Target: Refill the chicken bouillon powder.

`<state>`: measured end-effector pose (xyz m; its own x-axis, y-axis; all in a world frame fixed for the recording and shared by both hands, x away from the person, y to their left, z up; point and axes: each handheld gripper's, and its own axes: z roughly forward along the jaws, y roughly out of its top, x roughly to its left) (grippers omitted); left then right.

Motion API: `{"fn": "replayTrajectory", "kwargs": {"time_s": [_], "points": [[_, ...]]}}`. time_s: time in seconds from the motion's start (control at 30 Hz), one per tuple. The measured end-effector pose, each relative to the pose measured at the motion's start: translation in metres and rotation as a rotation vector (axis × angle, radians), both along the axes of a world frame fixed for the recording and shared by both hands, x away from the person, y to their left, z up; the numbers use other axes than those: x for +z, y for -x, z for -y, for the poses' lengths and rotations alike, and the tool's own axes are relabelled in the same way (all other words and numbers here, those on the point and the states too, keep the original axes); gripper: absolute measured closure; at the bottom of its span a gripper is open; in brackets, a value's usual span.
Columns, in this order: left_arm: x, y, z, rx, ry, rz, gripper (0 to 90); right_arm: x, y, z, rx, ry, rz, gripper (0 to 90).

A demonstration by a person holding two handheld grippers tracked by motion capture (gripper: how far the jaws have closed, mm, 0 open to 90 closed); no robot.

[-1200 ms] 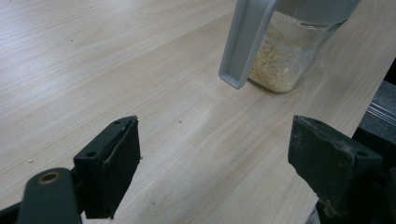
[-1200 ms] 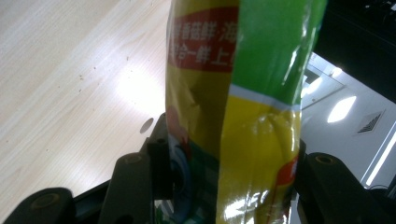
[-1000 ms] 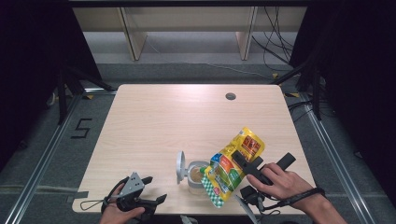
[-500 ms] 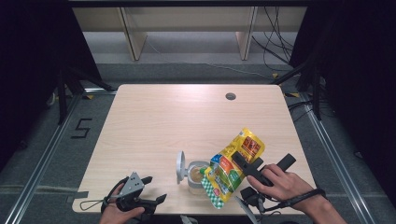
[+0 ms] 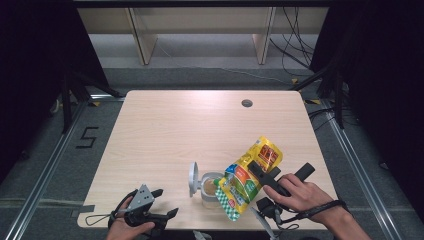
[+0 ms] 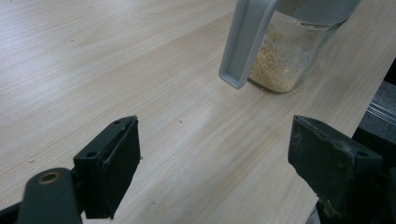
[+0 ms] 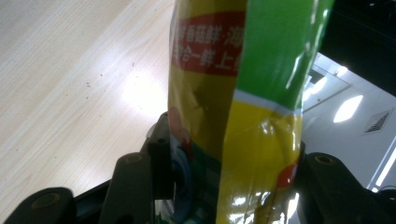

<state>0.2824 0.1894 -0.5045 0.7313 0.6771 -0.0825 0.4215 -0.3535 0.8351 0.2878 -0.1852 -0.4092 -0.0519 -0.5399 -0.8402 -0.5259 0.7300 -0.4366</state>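
1. Set against the frames from a second ago, nothing has shifted: the pouch (image 5: 250, 178) hangs at the same tilt over the jar (image 5: 210, 187), and both hands sit where they were.
2. The right gripper (image 5: 264, 174) is clenched on the pouch, its jaws pressing either side of the pack in the right gripper view (image 7: 233, 140).
3. The left gripper (image 5: 162, 216) rests at the table's (image 5: 200, 130) near edge, released, with bare tabletop between its jaws; in the left gripper view (image 6: 215, 172) they stand wide apart.
4. The jar stands near the front edge, just left of the pouch's lower end. It is clear and holds a pale, crumbly powder (image 6: 275, 70) filling its lower part.
5. Its grey flip lid (image 5: 193, 177) stands open, upright at the jar's left side.
6. The pouch is yellow and green with a red band bearing white Chinese characters, partly cut off; a green-and-white check pattern marks its lower end.
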Motion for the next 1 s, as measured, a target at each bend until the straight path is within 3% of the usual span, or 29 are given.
{"fn": "replayTrajectory", "kwargs": {"time_s": [0.93,1.0], "points": [[-0.0002,0.0002,0.0004,-0.001,0.006,-0.002,16.6,-0.0015,-0.0087,-0.0046,-0.009,0.024,-0.003,55.1],[-0.0004,0.0008,0.0014,0.003,0.022,-0.004,16.6,-0.0012,-0.0094,-0.0049,-0.007,0.025,-0.001,55.1]]}}
